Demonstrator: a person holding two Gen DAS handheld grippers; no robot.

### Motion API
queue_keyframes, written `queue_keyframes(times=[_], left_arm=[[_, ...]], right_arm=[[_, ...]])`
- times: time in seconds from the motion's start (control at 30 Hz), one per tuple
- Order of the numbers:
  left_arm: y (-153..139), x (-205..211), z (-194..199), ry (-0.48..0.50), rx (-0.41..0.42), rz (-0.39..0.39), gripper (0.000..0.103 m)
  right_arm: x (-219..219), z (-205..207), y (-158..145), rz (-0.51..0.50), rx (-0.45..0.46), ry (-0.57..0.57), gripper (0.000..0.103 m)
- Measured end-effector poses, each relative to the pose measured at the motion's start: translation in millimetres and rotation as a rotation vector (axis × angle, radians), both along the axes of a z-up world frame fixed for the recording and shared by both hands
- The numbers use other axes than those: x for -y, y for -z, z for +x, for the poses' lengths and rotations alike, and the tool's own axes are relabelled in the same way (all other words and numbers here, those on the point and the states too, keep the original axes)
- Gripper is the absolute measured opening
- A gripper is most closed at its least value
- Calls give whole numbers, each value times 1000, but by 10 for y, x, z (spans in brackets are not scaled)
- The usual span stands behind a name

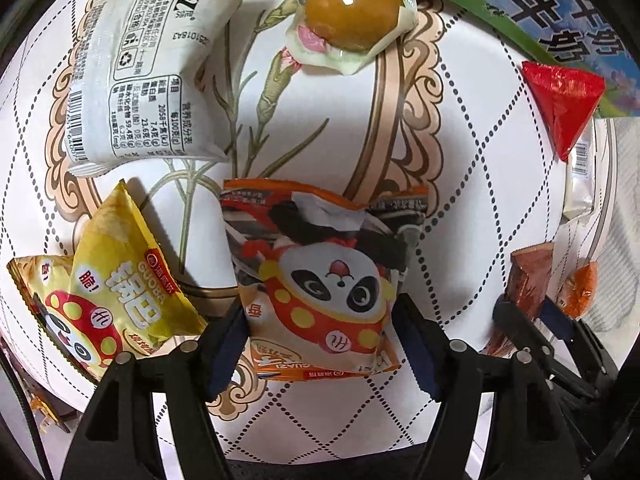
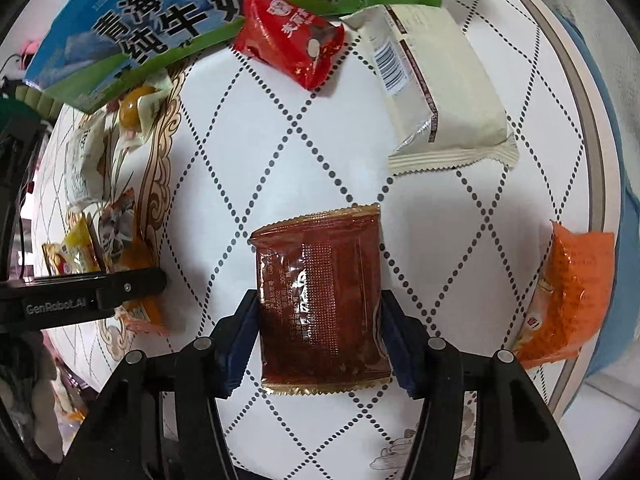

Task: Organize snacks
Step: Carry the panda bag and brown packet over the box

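Observation:
My left gripper [image 1: 320, 332] is shut on an orange panda snack packet [image 1: 320, 280] over the round patterned table [image 1: 460, 160]. My right gripper [image 2: 318, 328] is shut on a dark red-brown sauce packet [image 2: 320, 296]; this gripper also shows at the right of the left wrist view [image 1: 532, 320]. A white packet [image 1: 148, 76], a yellow panda packet [image 1: 116, 292] and a wrapped brown egg [image 1: 352, 20] lie around the left gripper. A red packet [image 2: 288, 40], a cream packet [image 2: 440, 92] and an orange packet [image 2: 572, 296] lie around the right gripper.
A blue-green milk carton box [image 2: 160, 20] stands at the table's far side; it also shows in the left wrist view [image 1: 552, 4]. The table rim [image 2: 600, 160] curves close on the right. The left gripper's body [image 2: 80, 296] reaches in at the left of the right wrist view.

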State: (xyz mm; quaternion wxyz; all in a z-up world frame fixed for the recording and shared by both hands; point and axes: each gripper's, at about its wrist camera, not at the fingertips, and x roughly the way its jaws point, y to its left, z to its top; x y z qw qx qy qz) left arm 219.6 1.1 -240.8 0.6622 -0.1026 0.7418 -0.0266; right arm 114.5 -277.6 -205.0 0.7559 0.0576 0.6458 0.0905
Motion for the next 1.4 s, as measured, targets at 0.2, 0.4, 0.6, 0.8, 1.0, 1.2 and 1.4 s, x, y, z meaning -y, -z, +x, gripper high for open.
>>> queue_keyframes(times=[0.2, 0.4, 0.6, 0.8, 1.0, 1.2, 1.4], left_arm=[[-26, -75, 179, -1, 9, 14, 69], [-28, 97, 266, 10, 60, 69, 54], [-187, 200, 218, 27, 118, 71, 49], [-590, 410, 155, 114, 233, 121, 48], [-1046, 530, 180, 121, 306, 60, 48], [-1720, 542, 341, 86, 389, -73, 48], [-2323, 463, 853, 89, 470, -161, 49]], right_arm=[[-66, 184, 32, -21, -9, 13, 65], [-274, 249, 185, -43, -16, 15, 65], [-413, 241, 213, -69, 21, -5, 59], [-438, 146, 8, -1, 81, -15, 59], [-457, 82, -314, 54, 127, -25, 59], [-390, 169, -952, 138, 215, -23, 59], [-232, 531, -1681, 199, 359, -11, 59]])
